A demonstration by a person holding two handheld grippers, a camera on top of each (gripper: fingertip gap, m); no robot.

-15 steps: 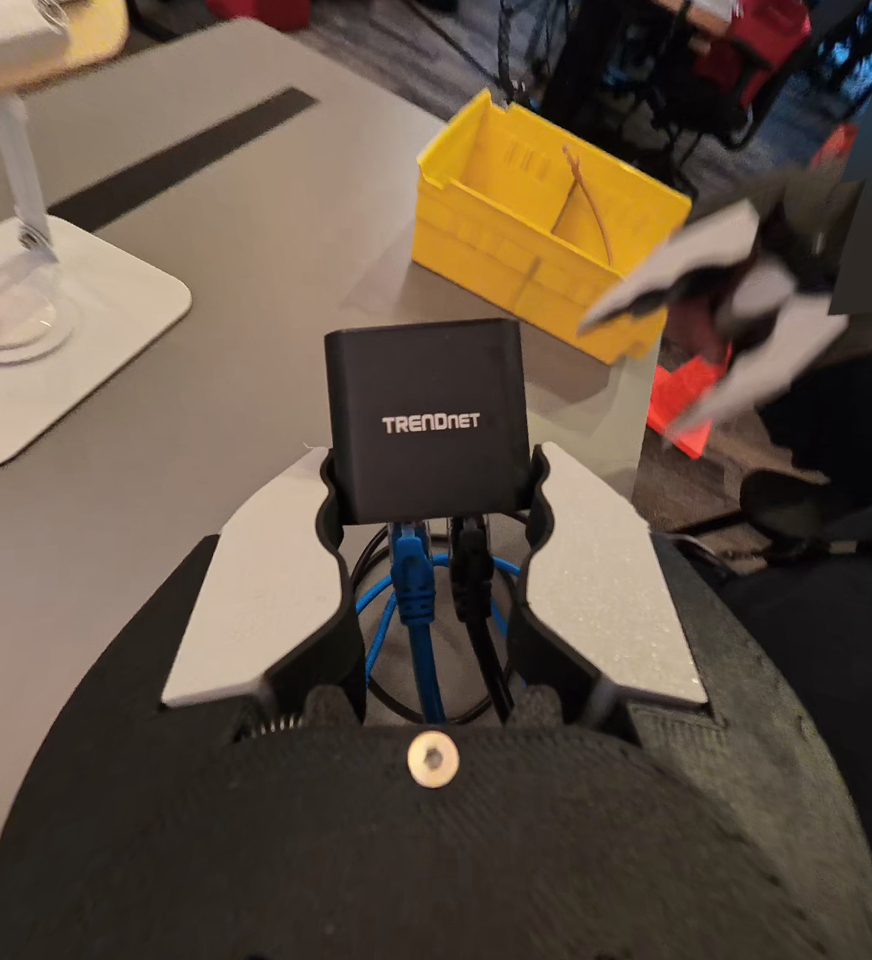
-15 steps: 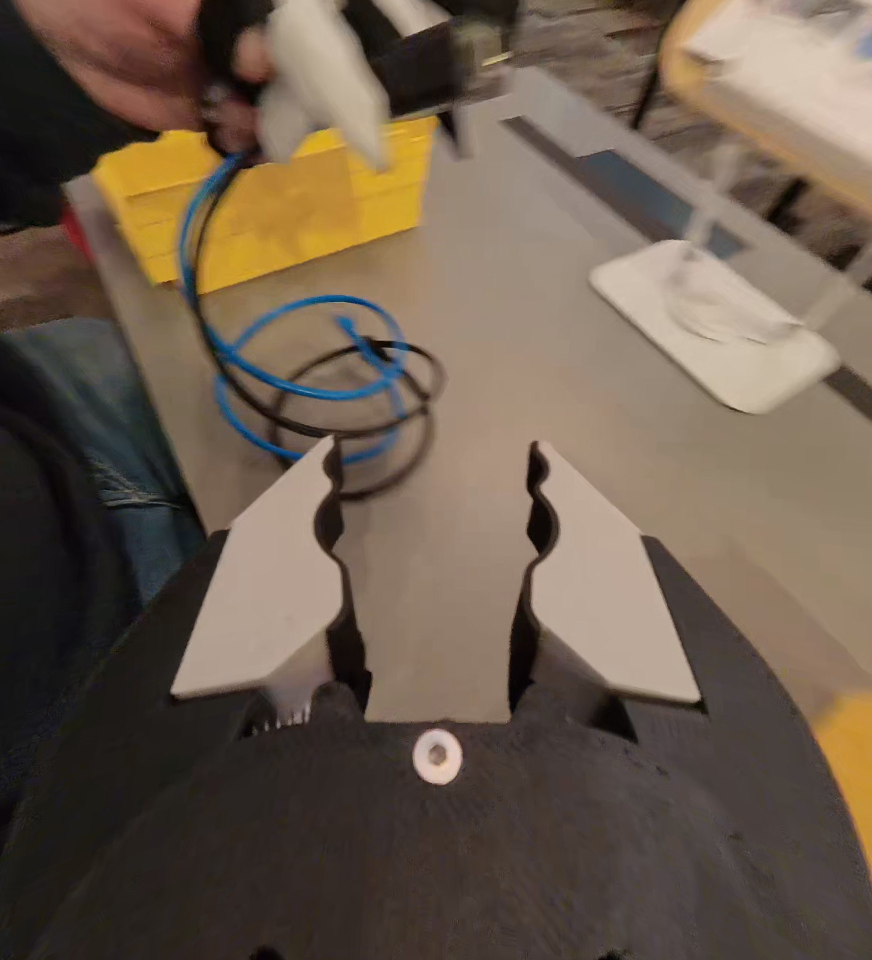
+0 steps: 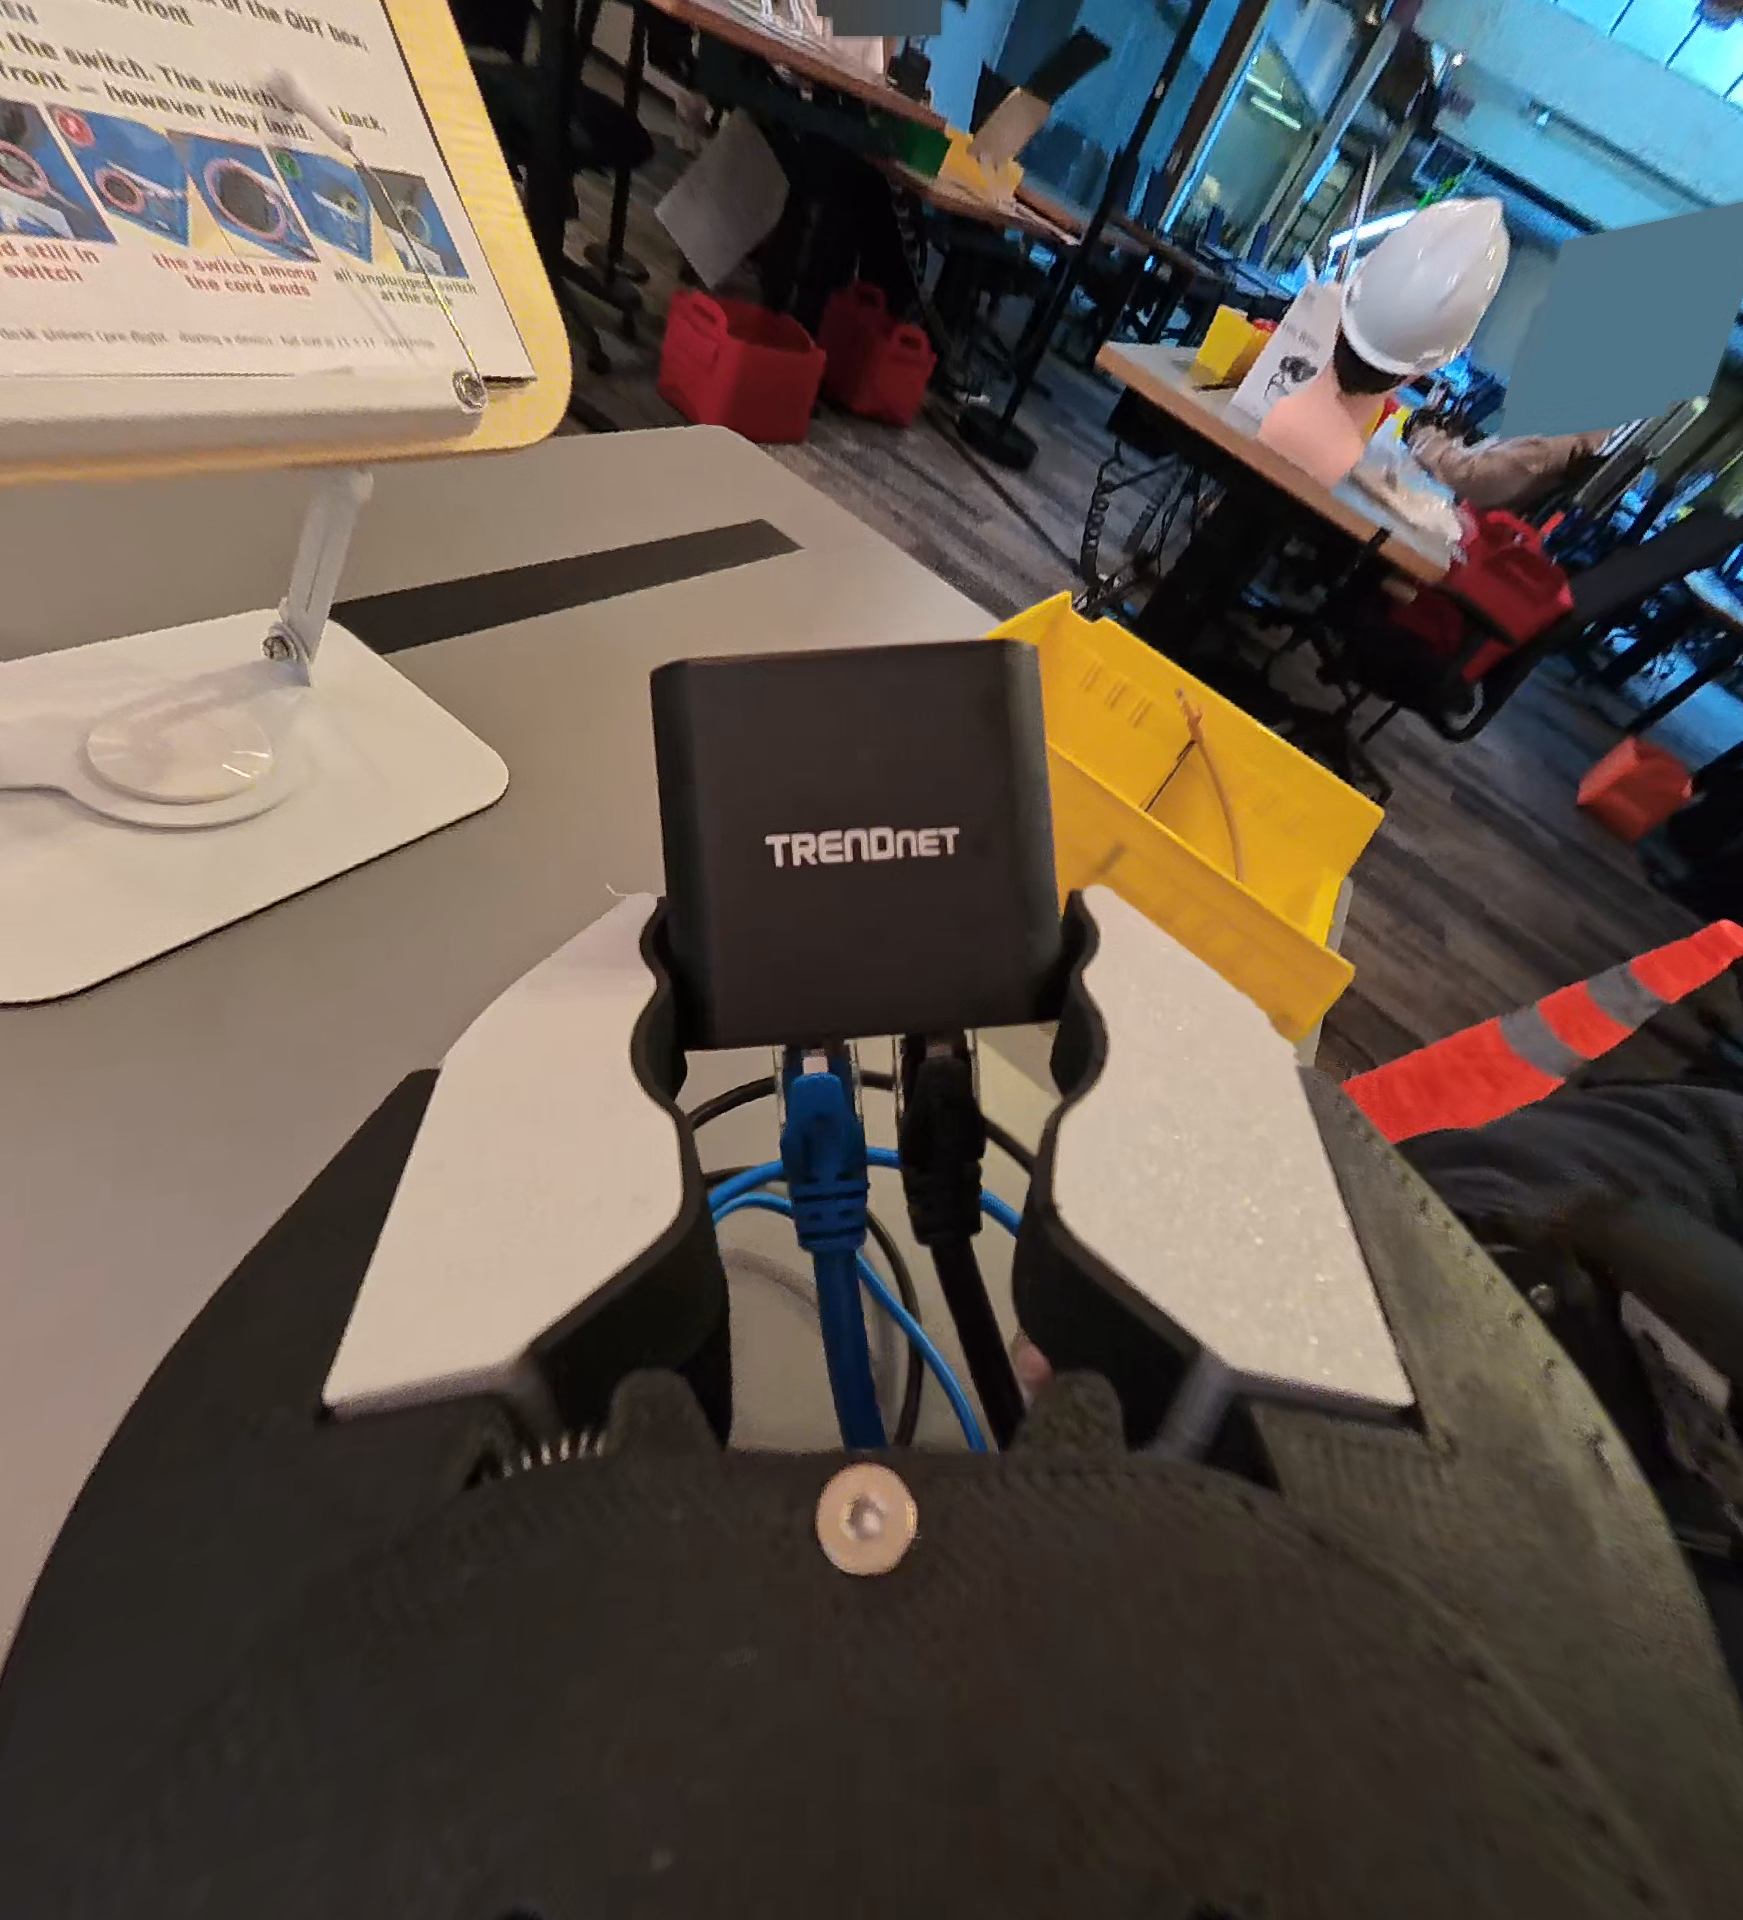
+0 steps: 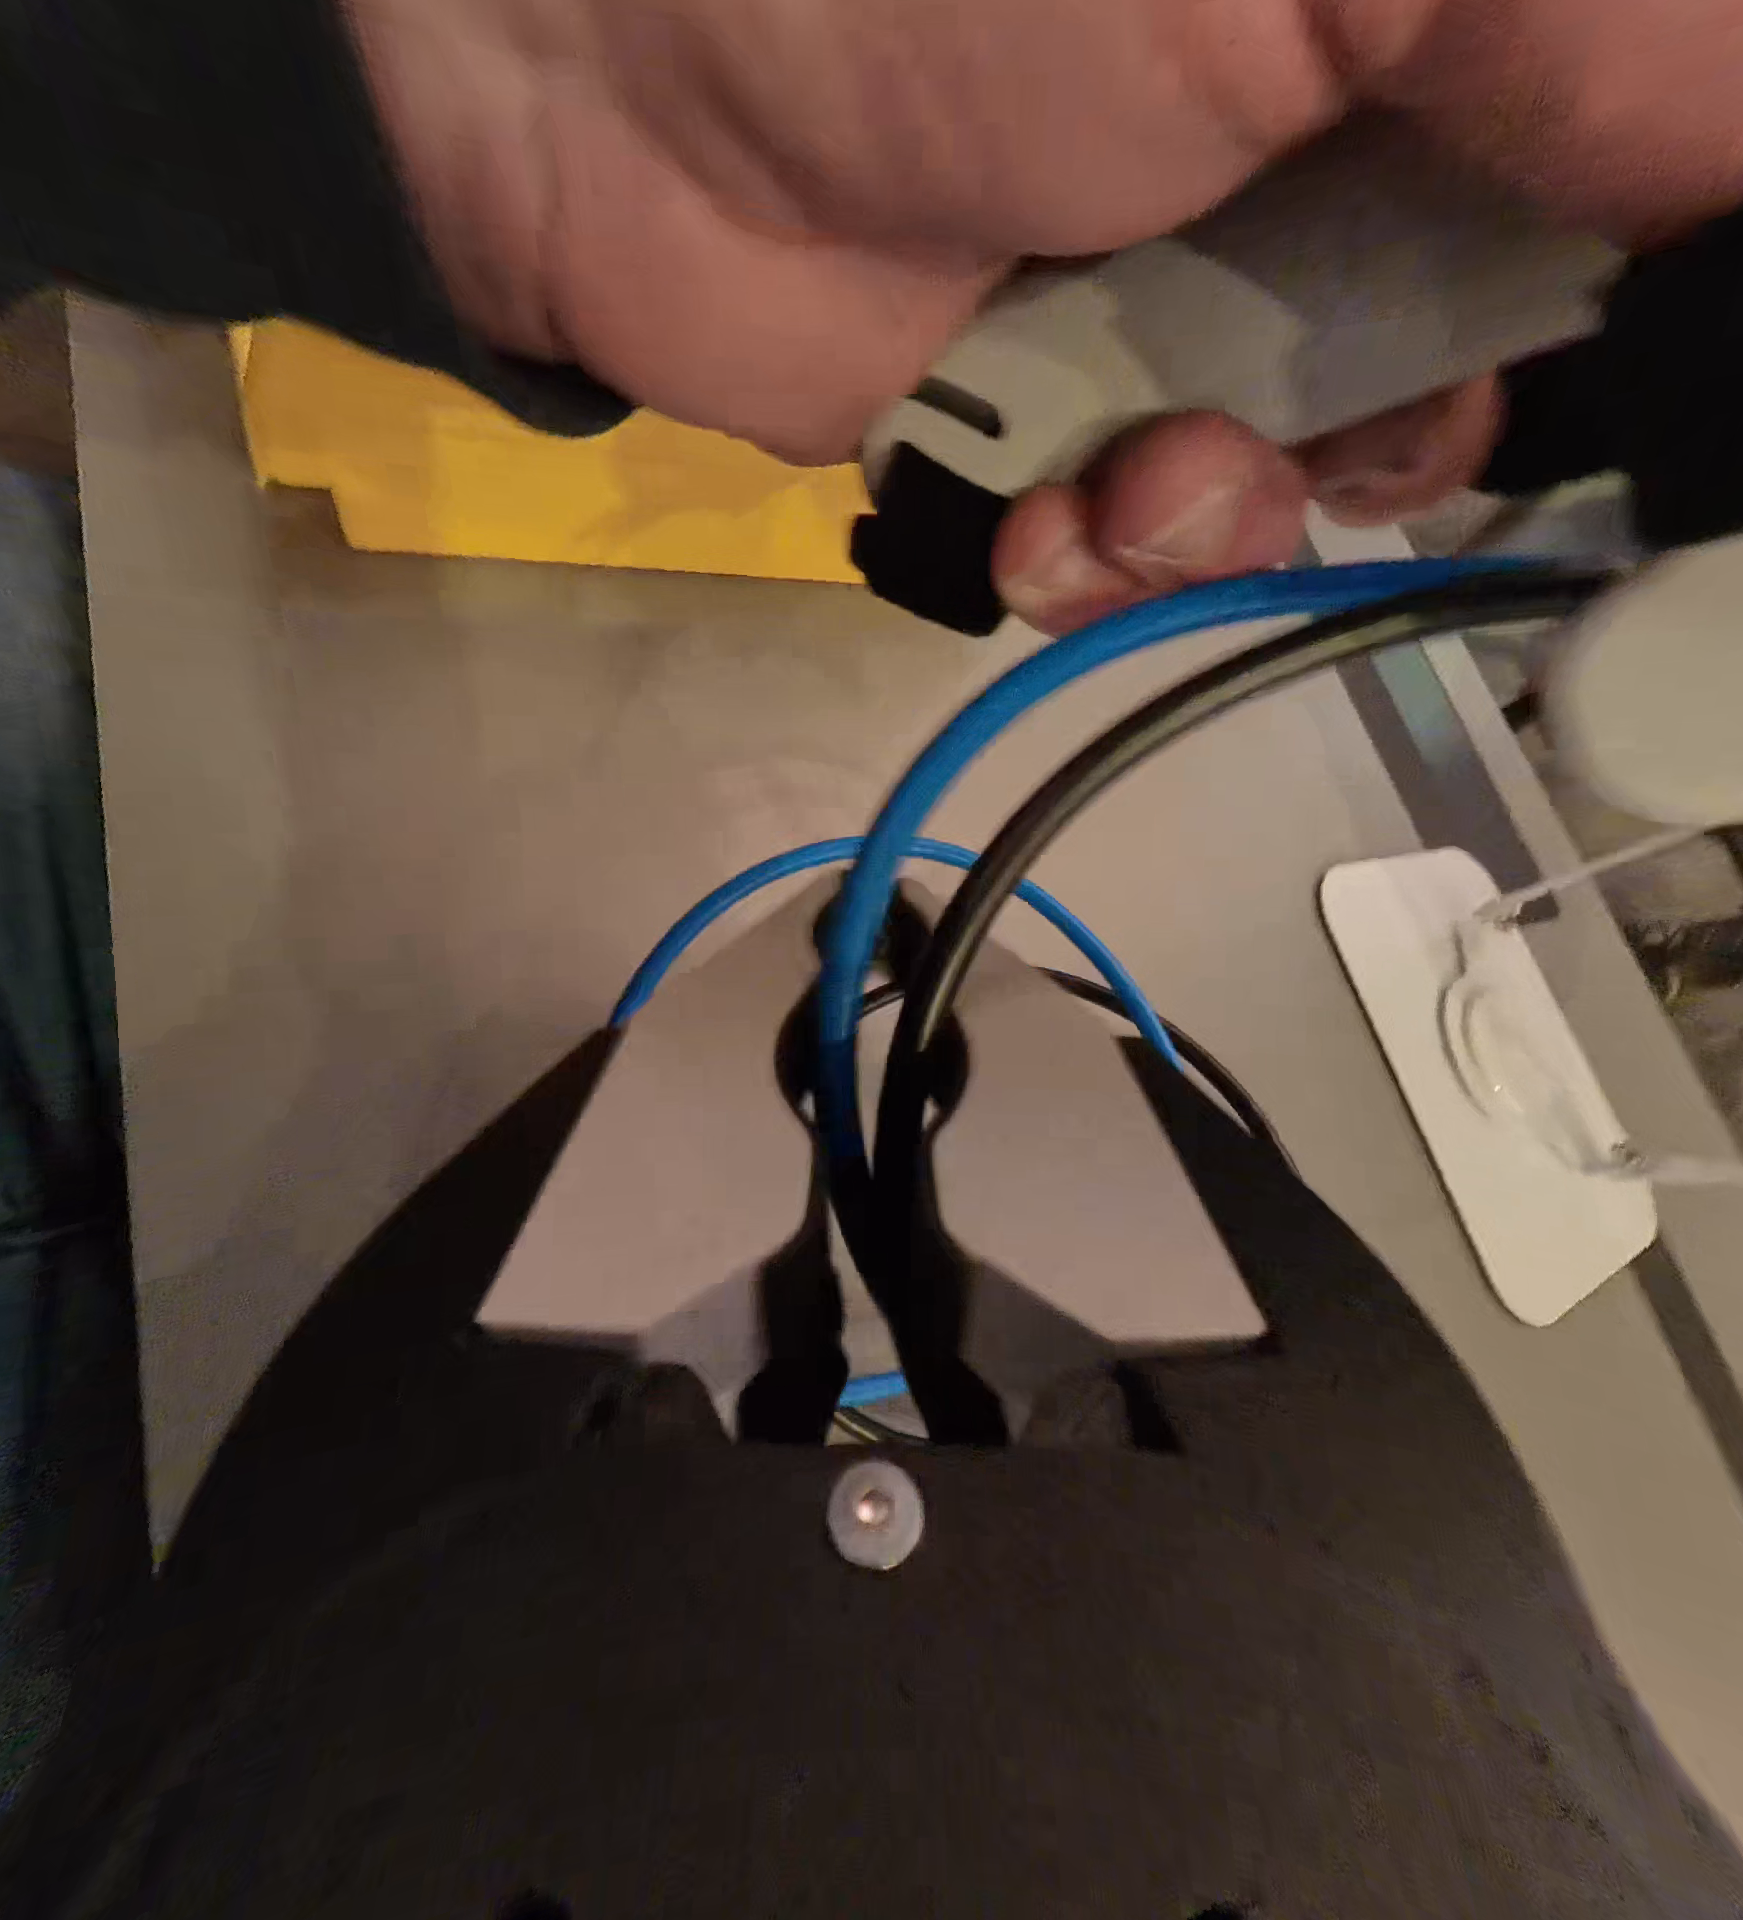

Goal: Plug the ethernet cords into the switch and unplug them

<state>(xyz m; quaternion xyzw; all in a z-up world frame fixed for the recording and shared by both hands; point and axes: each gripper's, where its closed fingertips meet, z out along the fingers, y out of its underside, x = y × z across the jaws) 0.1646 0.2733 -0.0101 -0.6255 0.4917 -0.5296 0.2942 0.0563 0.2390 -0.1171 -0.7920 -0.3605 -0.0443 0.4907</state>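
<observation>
Overhead, the left hand-held gripper (image 3: 862, 977) clamps the switch (image 3: 851, 842); the right hand-held gripper (image 4: 872, 997) pinches both cords (image 4: 898, 1039).

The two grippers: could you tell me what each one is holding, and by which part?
Left gripper clamps the black switch by its sides near the ports. Right gripper pinches the blue cord and black cord mid-length.

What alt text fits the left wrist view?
The left gripper clamps a black switch with a blue cord and a black cord plugged in, above a grey table; a yellow bin sits behind.
</observation>
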